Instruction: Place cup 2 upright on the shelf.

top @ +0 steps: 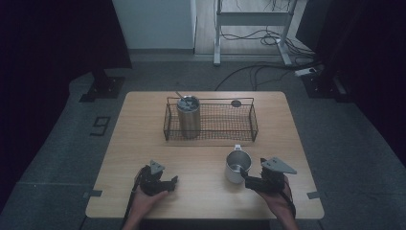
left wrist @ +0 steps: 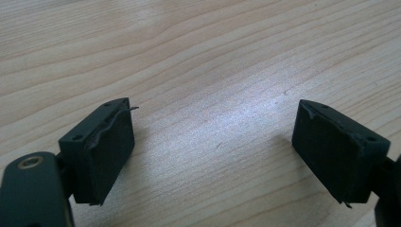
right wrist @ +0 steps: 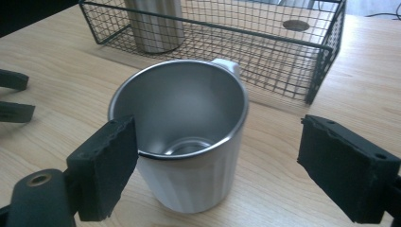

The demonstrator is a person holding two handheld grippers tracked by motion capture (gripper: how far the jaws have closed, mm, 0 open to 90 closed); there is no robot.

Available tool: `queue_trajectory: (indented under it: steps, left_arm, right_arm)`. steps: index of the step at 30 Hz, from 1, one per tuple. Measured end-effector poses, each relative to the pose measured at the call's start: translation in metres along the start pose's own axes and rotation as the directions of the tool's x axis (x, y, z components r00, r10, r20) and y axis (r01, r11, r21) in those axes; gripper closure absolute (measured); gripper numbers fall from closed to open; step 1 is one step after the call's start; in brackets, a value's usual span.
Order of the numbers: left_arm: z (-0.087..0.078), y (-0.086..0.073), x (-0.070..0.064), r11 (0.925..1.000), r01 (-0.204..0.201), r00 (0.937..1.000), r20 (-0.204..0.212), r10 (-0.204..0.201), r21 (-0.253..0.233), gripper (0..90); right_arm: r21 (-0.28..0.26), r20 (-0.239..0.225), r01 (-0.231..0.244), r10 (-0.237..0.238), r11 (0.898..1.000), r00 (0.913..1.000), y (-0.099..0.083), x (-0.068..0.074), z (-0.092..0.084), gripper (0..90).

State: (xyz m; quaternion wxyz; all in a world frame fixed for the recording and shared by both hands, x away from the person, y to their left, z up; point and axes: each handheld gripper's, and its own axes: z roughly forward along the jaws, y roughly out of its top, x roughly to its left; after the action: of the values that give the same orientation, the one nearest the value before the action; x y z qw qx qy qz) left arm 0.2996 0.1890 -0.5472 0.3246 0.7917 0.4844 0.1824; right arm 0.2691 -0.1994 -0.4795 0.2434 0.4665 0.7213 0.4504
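White cup (top: 237, 166) stands loose on the table (top: 143, 124), wire basket (top: 210, 134) waiting at 12 o'clock.
Right gripper (top: 249, 180), jaws apart, flanks its rim untouching; left gripper (top: 168, 182) gapes empty at 9 o'clock; tumbler (top: 188, 116) already basketed.

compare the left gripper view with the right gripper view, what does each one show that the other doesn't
Left gripper view: the left gripper, its jaws apart over bare wood with nothing between them.

Right gripper view: the right gripper, a white steel-lined mug between its open jaws with the right pad clear of it, the wire basket behind, and a steel tumbler standing in the basket.

Both: two black padded jaws and the wooden table.
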Motion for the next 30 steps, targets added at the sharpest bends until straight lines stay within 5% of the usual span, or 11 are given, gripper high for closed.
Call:
queue_trajectory:
  steps: [30]
  left_arm:
    - [0.000,0.000,0.000,1.0000,0.002,1.0000,0.003,-0.002,-0.001,13.8]
  right_arm:
    - [0.062,-0.029,0.038,-0.036,0.997,0.9989,0.005,0.015,0.037,0.0]
